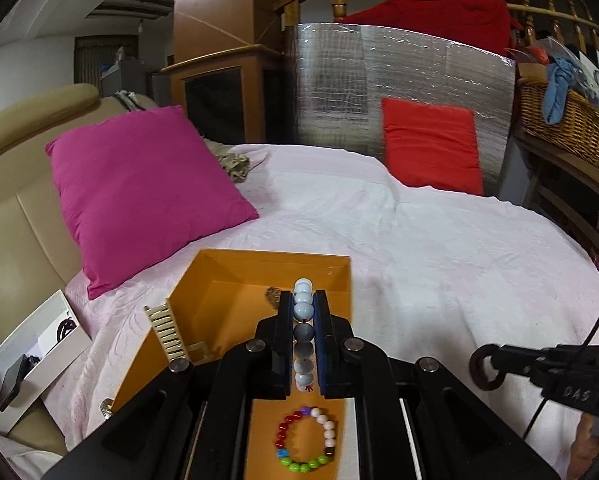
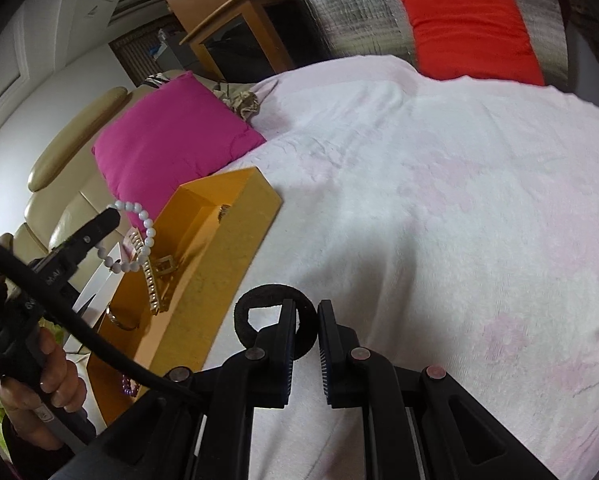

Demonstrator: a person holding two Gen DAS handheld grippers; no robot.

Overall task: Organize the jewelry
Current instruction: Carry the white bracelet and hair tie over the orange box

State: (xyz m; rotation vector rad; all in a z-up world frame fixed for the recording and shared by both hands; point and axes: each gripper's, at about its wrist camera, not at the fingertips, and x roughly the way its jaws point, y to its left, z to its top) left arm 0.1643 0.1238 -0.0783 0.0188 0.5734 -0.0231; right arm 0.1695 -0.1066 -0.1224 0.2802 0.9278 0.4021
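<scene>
My left gripper (image 1: pixel 303 300) is shut on a white and grey bead bracelet (image 1: pixel 303 312) and holds it above the orange box (image 1: pixel 259 268). In the right wrist view the same bracelet (image 2: pixel 139 236) hangs from the left gripper over the box (image 2: pixel 235 220). A multicoloured bead bracelet (image 1: pixel 305 440) lies in the box's near part. A gold claw clip (image 1: pixel 165 332) rests on the box's left wall. My right gripper (image 2: pixel 305 308) sits over a black hair tie (image 2: pixel 275 328) on the bed, one finger through its loop, jaws slightly apart.
The box sits on a pink-white bedspread (image 2: pixel 439 200). A magenta pillow (image 1: pixel 139 188) lies behind the box and a red cushion (image 1: pixel 431 148) at the back. A white box with a phone (image 1: pixel 35 356) lies left. A wicker basket (image 1: pixel 559 116) stands right.
</scene>
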